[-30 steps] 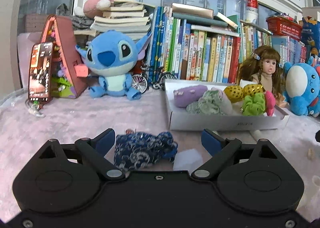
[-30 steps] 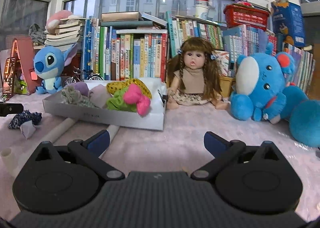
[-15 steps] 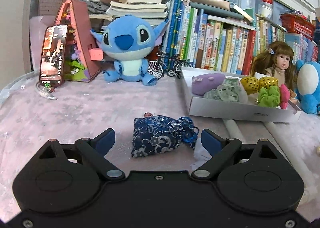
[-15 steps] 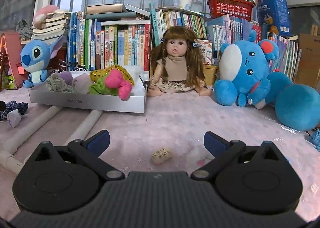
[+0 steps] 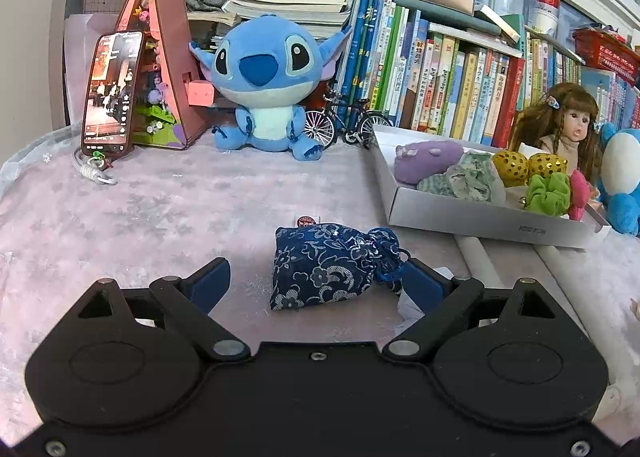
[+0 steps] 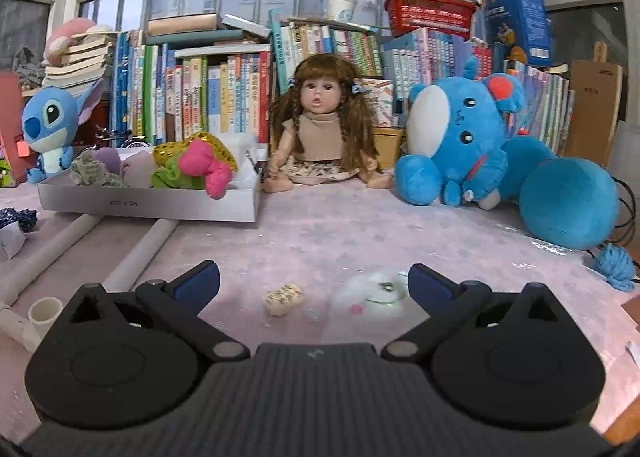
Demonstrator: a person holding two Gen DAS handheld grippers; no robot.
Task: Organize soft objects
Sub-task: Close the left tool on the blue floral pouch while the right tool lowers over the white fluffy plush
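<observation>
A dark blue flowered drawstring pouch lies on the pink cloth between the fingers of my open left gripper, nearer the right finger. A white box at the right holds several soft items; it also shows in the right wrist view. My right gripper is open and empty. A small beige patterned piece and a fluffy white soft toy lie on the cloth between its fingers. The pouch shows at the far left of the right wrist view.
A blue Stitch plush, a phone, a toy bicycle and rows of books stand at the back. A doll and a large blue plush sit behind. White tubes lie under the box. A blue yarn tassel lies right.
My left gripper has pulled back and tilted down, so the pouch now sits higher between its fingers. My right gripper has swung right and lowered; the beige piece and white toy have come into view.
</observation>
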